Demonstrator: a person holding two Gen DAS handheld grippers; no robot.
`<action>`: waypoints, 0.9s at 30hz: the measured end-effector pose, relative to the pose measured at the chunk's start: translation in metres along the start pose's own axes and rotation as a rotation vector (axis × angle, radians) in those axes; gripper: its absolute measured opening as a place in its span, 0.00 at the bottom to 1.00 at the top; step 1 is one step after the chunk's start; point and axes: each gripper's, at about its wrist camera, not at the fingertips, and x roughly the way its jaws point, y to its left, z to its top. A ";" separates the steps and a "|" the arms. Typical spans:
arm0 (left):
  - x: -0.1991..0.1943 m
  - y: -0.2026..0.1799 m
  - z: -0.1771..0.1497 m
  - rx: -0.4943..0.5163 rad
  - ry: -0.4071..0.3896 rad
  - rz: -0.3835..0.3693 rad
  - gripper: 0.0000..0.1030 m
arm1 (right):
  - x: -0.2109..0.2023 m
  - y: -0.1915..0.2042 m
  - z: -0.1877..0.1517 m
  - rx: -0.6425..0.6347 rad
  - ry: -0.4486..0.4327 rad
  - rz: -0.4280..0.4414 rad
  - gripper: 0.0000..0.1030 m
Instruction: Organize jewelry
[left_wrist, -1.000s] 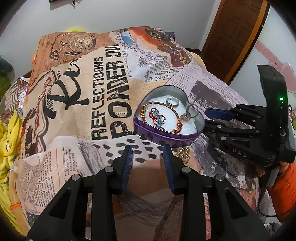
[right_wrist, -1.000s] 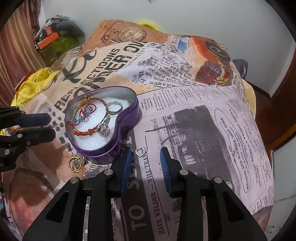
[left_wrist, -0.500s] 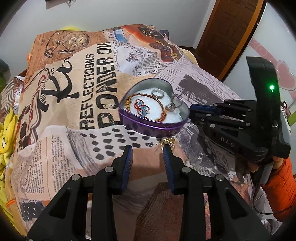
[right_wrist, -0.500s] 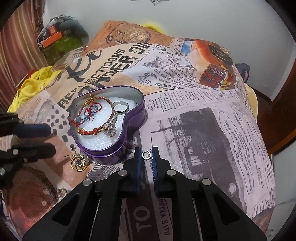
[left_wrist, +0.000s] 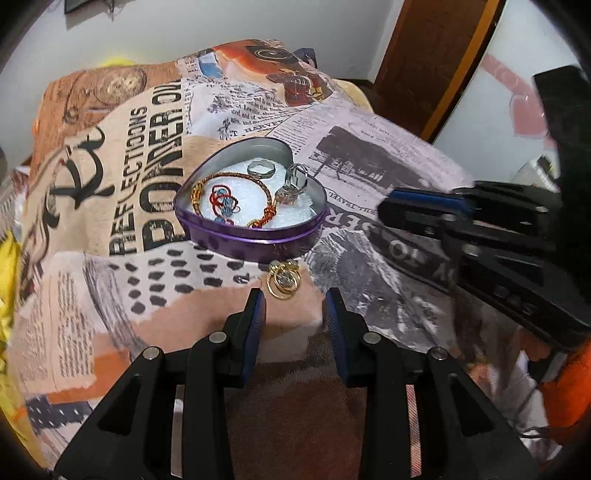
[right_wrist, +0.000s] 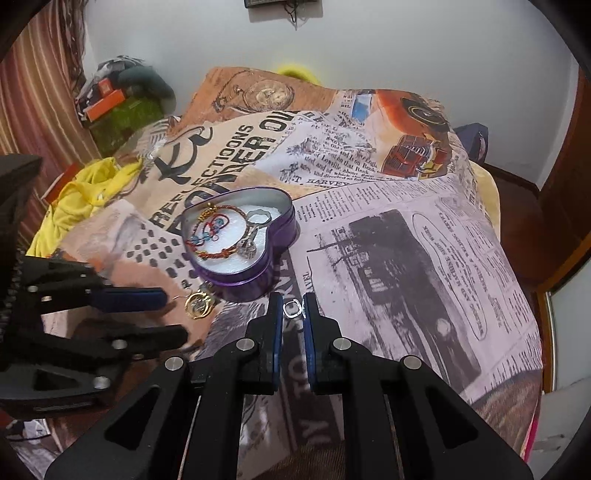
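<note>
Right gripper: jaws drawn in tight on a small silver ring, pinched at the very tips; the ring shows just past the blue pads, held clear of the printed blanket, close to the near wall of the tin.
Left gripper: jaws apart with nothing between them, hovering low over the blanket — the gap stands just short of the gold earring.
Gold earring: loose on the blanket, gold hoops with a pale stone in the middle, lying right against the foot of the tin on the side nearest the grippers; in the right wrist view it sits just off the left gripper's blue pad.
Heart tin: purple, heart-shaped, lid off, standing on the blanket with a white lining inside.
Inside the tin: a red-and-gold cord bracelet with blue beads curled over the lining, a plain silver band toward the far wall, and a stone-set ring leaning by the notch of the heart.
Surroundings: a newspaper-collage blanket draped over a bed, yellow cloth bunched at one edge, a brown wooden door beyond — a bit of orange sleeve behind the right gripper.
</note>
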 end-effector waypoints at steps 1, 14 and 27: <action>0.002 -0.002 0.002 0.010 0.003 0.015 0.32 | -0.001 0.000 -0.001 0.000 -0.003 0.001 0.09; 0.021 -0.010 0.010 0.054 0.012 0.069 0.32 | -0.006 -0.015 -0.006 0.036 -0.008 0.000 0.09; 0.011 -0.010 0.008 0.056 -0.003 0.075 0.06 | -0.015 -0.011 -0.006 0.038 -0.021 0.013 0.09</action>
